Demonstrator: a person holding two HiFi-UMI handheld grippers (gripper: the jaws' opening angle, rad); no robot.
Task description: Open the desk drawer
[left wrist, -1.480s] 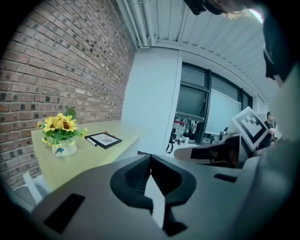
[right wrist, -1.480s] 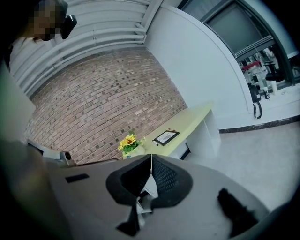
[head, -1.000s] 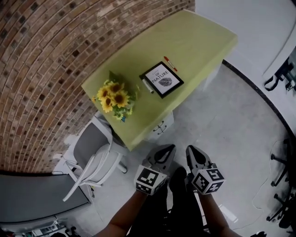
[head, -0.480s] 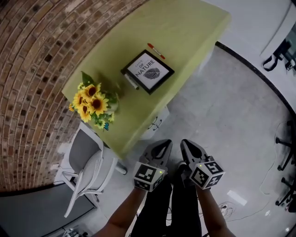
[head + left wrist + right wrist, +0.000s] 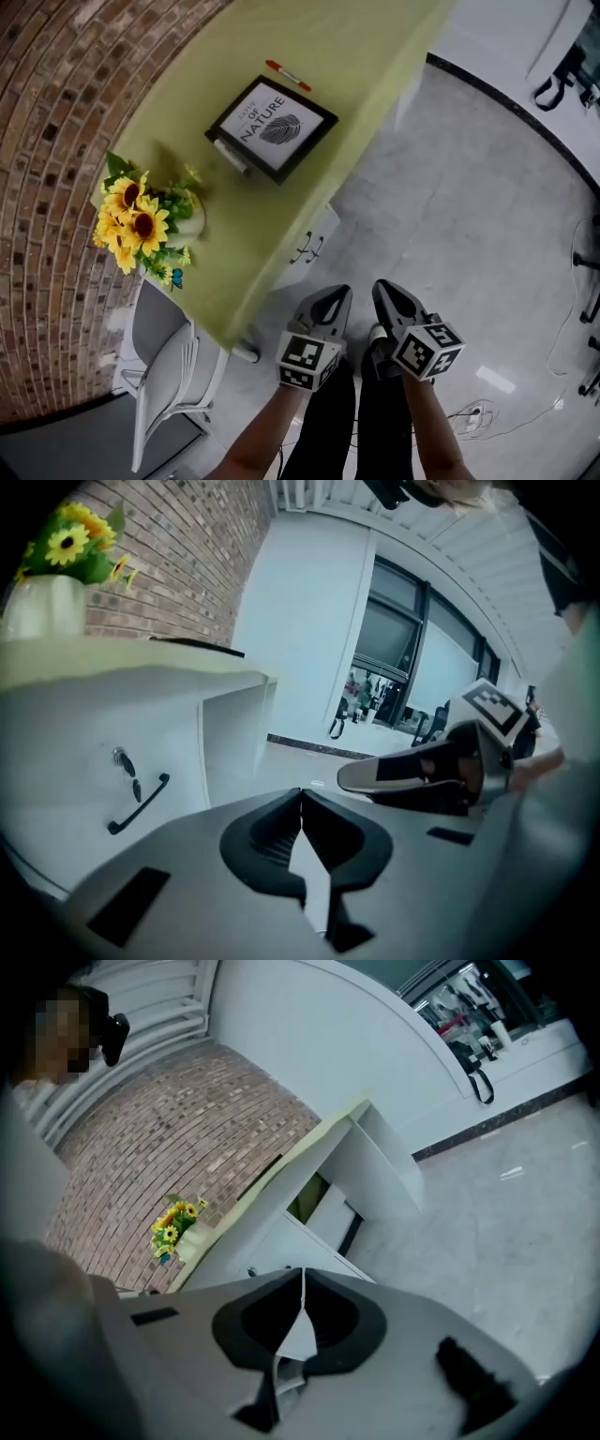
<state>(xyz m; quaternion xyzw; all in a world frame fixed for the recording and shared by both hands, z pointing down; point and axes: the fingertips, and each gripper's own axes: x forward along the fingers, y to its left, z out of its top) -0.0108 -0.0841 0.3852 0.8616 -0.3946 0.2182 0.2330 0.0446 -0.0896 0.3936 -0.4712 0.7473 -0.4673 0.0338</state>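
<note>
The white drawer unit (image 5: 307, 246) stands under the yellow-green desk (image 5: 356, 47), its front facing me with dark handles. In the left gripper view the drawer front (image 5: 84, 761) is shut, with a black bar handle (image 5: 139, 803) and a key lock (image 5: 122, 759). My left gripper (image 5: 338, 294) hangs shut and empty over the floor, a short way from the drawers. Beside it, my right gripper (image 5: 382, 290) is also shut and empty. The right gripper view shows the drawer unit (image 5: 281, 1241) beyond the shut jaws.
On the desk are a vase of sunflowers (image 5: 141, 225), a framed leaf print (image 5: 272, 128) and a red pen (image 5: 288, 75). A white chair (image 5: 173, 375) stands left of the drawers. A cable (image 5: 478, 417) lies on the floor at right.
The desk and drawer unit have slid up and left in the head view and grown larger as I came closer. Both grippers stay shut side by side.
</note>
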